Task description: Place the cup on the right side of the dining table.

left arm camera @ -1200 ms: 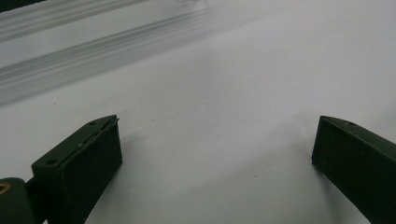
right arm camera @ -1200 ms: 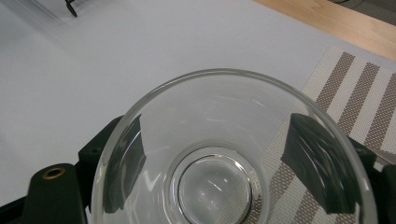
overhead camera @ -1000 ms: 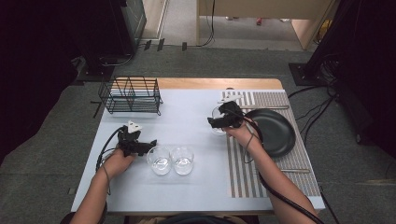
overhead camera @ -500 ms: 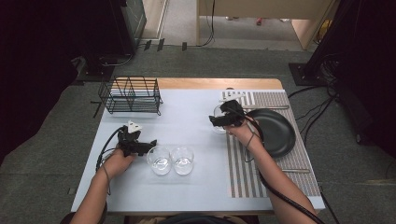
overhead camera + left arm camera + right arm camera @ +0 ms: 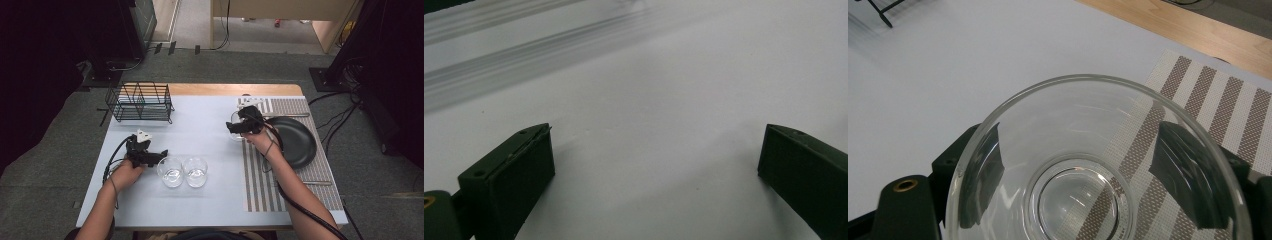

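Note:
In the high view my right gripper (image 5: 236, 125) is shut on a clear glass (image 5: 233, 119), held at the left edge of the striped placemat (image 5: 260, 180). The right gripper view looks down into that glass (image 5: 1088, 200), with a black jaw pressed against each side of its wall. Two more clear glasses (image 5: 171, 171) (image 5: 195, 171) stand side by side near the table's front. Just left of them my left gripper (image 5: 161, 155) rests low over the white tabletop. Its jaws stand wide apart in the left gripper view (image 5: 656, 160), with only bare table between them.
A black wire rack (image 5: 140, 101) stands at the table's back left. A black plate (image 5: 297, 142) lies on the placemat to the right of my right hand. Bare wood shows along the table's far edge (image 5: 225, 89).
The right gripper with the glass has shifted slightly toward the far right. The left hand and the two standing glasses have not moved.

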### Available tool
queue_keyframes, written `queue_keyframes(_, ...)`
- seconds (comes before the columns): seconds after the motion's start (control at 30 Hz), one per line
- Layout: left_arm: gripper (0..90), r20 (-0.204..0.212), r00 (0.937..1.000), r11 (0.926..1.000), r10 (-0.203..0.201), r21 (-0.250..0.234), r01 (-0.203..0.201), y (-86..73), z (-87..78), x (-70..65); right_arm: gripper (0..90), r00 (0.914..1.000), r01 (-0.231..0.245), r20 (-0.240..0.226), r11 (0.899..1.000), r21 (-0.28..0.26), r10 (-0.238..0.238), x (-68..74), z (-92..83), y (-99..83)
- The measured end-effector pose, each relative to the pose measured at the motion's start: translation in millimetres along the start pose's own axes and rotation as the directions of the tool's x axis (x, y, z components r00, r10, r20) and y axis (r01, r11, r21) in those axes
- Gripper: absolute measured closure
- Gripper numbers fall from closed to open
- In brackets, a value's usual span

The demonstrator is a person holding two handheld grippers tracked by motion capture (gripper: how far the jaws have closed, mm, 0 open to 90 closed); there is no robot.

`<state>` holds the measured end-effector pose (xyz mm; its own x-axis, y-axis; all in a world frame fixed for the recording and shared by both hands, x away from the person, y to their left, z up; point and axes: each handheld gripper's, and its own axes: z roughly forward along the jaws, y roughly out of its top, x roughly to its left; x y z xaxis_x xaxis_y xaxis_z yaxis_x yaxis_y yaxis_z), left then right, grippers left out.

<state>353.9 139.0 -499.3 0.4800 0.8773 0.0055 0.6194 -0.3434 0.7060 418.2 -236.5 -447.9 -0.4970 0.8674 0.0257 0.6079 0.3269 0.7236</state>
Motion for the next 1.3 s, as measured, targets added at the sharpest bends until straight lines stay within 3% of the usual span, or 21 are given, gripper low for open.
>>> queue_keyframes(0.83, 1.5, -0.003, 1.0000, 1.0000, 0.001, -0.001, -0.001, -0.1, -0.1, -0.2, 19.0, 0.9983, -0.025, 0.051, 0.999, -0.027, 0.026, -14.8, 5.7, -2.7)
queue_keyframes(1.3, 1.5, -0.002, 1.0000, 1.0000, 0.000, -0.001, 0.000, -0.1, -0.1, -0.2, 19.0, 0.9950, -0.066, 0.072, 0.997, -0.039, 0.069, -23.5, 8.1, -5.9)
